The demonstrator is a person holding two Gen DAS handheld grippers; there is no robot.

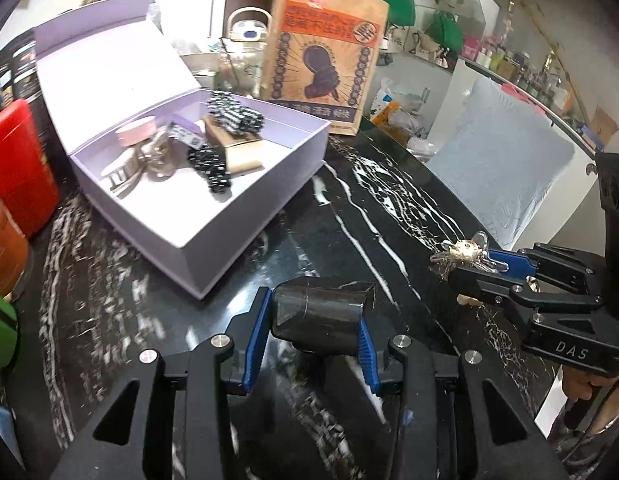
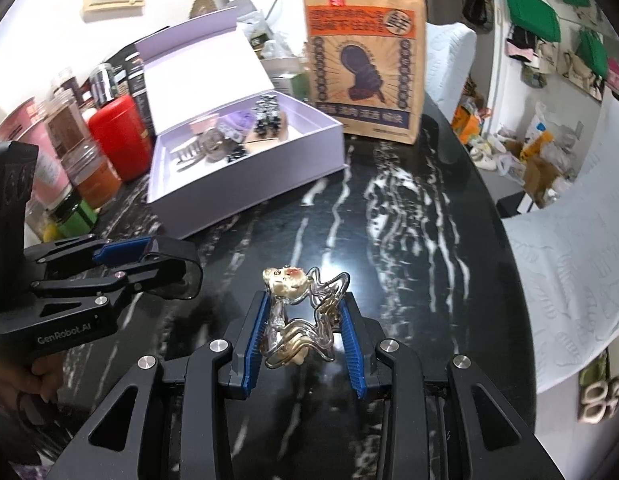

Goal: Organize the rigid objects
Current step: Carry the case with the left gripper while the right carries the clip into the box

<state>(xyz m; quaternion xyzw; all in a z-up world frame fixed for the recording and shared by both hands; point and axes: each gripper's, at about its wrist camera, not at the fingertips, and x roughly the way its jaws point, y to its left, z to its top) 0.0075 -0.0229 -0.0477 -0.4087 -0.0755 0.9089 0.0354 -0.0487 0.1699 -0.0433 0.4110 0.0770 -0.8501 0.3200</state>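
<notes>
My left gripper (image 1: 315,316) is shut on a dark translucent clip (image 1: 321,312), held just above the black marble table (image 1: 349,208). The right gripper (image 2: 304,304) is shut on a clear and gold wavy hair claw (image 2: 297,320) with a pearly ornament on top. Each gripper shows in the other's view: the right gripper (image 1: 469,266) with its hair claw (image 1: 465,252) at the right, the left gripper (image 2: 177,264) with the dark clip (image 2: 181,280) at the left. Ahead stands an open lilac box (image 1: 237,216), also in the right wrist view (image 2: 229,196), holding several hair clips and small items.
A brown paper bag (image 2: 365,60) stands behind the box. A red canister (image 2: 119,136) and several jars (image 2: 89,172) crowd the table's left side. The table's curved edge (image 2: 505,220) runs along the right, with a white covered chair (image 2: 569,260) beyond.
</notes>
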